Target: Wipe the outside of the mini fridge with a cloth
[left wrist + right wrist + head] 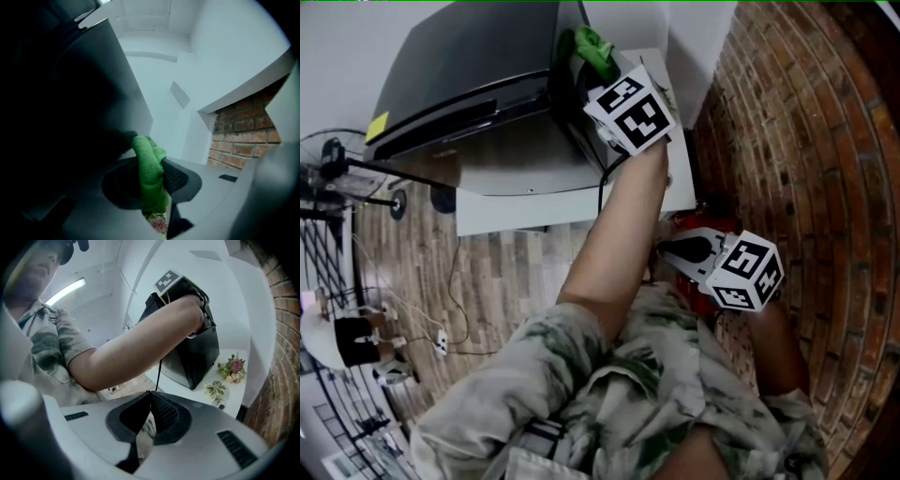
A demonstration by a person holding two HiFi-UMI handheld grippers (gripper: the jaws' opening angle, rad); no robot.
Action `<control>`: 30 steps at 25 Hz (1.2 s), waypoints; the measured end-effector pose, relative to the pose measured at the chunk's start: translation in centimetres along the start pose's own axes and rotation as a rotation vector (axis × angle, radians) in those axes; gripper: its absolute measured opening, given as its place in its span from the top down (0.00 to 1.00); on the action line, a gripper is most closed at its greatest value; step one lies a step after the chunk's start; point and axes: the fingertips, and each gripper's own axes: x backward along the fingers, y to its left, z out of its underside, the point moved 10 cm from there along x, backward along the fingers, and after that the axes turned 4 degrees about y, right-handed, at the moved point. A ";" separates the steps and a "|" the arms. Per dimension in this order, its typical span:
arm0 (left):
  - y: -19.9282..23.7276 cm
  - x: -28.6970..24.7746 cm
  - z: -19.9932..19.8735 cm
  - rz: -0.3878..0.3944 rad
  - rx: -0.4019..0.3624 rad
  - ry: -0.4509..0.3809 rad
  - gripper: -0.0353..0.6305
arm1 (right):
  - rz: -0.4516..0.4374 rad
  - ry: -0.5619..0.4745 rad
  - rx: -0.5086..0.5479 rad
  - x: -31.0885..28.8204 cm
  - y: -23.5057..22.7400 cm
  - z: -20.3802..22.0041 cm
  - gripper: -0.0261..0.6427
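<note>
Pinching green cloth at fridge on white table, left tongs; right tongs closed, brick wall beside.

Black mini fridge upright; bunched green cloth at its side.

Left gripper: upper centre of head view, left forearm stretched forward, jaws clamped on green cloth. Right gripper: lower right, held low, jaws together, empty.
</note>
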 end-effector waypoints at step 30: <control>5.9 -2.4 18.0 -0.153 0.046 0.468 0.77 | 0.003 0.036 -0.078 -0.6 -0.2 2.4 0.93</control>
